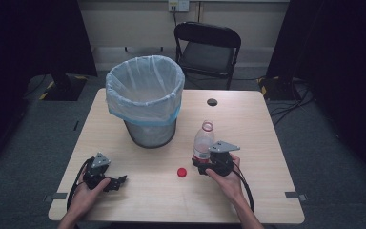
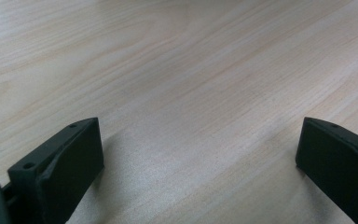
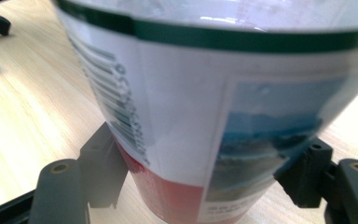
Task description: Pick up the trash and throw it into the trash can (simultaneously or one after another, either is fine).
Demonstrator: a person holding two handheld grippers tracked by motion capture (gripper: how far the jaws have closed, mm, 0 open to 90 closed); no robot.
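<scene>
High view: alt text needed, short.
At a wooden table, the right gripper grips an uncapped, upright plastic bottle. Its red cap lies loose nearby, a lined wire bin stands behind, and the left gripper rests open on the table.

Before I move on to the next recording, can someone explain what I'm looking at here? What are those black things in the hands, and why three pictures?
A person sits at a wooden table and holds a hand-operated grasping tool in each hand. The high view looks down from above; the other two come from small cameras riding on each tool, looking along its two black jaws.

On the table stand a wire bin lined with a plastic bag, an uncapped clear plastic bottle, and a red cap lying loose in front of it.

The left tool rests low over bare wood, jaws wide apart, holding nothing. The right tool has its jaws on either side of the bottle's labelled lower part and appears to press on it.
</scene>
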